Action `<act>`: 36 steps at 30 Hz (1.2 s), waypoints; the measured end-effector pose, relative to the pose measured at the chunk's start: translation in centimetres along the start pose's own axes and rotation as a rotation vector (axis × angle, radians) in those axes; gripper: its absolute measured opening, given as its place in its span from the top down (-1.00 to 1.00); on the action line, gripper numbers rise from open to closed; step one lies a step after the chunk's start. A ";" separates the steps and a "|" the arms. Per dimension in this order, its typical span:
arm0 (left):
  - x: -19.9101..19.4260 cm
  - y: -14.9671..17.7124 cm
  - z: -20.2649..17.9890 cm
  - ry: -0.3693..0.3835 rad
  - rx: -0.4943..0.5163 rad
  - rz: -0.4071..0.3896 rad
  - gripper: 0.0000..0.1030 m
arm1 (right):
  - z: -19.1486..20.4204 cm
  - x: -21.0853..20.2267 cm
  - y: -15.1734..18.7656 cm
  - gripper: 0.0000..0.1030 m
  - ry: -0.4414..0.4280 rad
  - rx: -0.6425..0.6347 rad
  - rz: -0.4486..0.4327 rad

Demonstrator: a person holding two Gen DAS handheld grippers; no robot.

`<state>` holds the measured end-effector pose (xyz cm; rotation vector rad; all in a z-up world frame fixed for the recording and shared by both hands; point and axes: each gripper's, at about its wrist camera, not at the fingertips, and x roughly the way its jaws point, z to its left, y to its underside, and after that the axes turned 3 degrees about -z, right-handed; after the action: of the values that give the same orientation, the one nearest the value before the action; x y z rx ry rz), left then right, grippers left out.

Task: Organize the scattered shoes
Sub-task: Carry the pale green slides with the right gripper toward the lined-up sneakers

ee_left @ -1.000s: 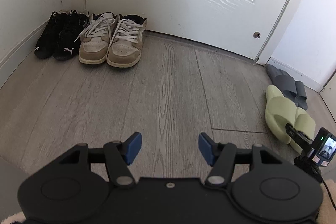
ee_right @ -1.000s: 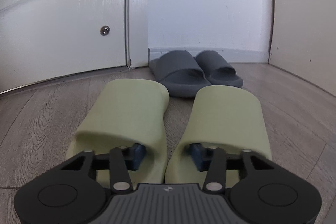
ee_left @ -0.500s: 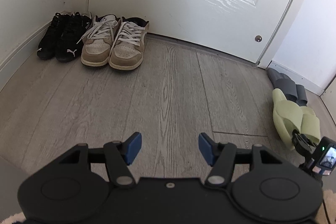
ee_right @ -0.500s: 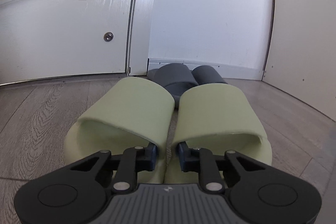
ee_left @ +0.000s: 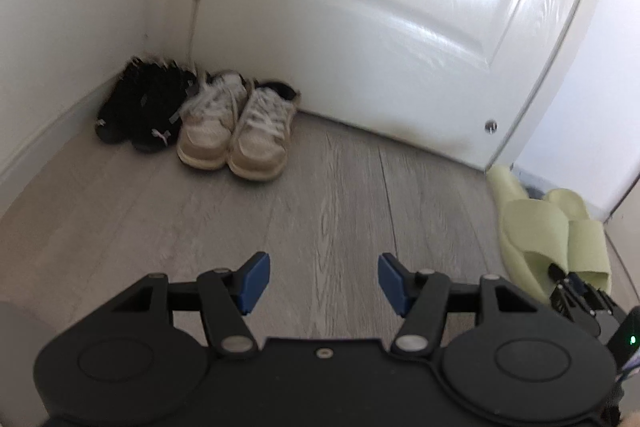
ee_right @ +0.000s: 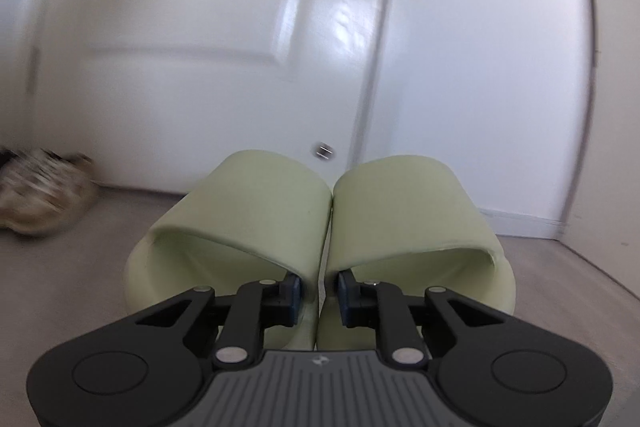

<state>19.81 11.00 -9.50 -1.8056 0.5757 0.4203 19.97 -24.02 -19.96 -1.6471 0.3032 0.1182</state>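
Entryway: grey wood-plank floor [ee_left: 340, 195], white panelled door [ee_left: 400, 27] along the far edge, white walls and baseboard to either side; a small round metal fitting [ee_left: 491, 126] sits low on the door near its right edge.

Pale green slides [ee_right: 320, 227], one pair: carried together, inner sides pressed against each other, open heel ends toward the right wrist camera, toes pointing at the door. In the left wrist view they appear at the floor's right edge [ee_left: 552, 239], near the door's right corner. A sliver of something dark grey shows behind them by the baseboard; too little is visible to name it.

Beige-and-white laced sneakers [ee_left: 236, 131], one pair: side by side, touching, toes toward the camera, heels at the door, near the far-left corner of the floor. Blurred at the left edge of the right wrist view.

Black sneakers [ee_left: 140, 111], one pair: in the far-left corner itself, just beside the beige pair, against the wall.

Right hand-held gripper [ee_right: 319, 291]: blue-padded fingers drawn in close, pinching the adjoining inner sidewalls of the two green slides.

Left hand-held gripper [ee_left: 320, 283]: fingers spread wide, nothing between them, above bare floor near the front edge.
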 end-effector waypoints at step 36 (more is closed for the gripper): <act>-12.2 -4.2 18.8 -0.159 -0.188 -0.208 -0.18 | 33.7 -1.2 -6.2 0.54 -0.602 0.028 0.146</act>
<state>12.32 32.13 -5.08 -1.9665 0.2411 0.4829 23.91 9.94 -17.11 -1.4828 -0.0375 0.7002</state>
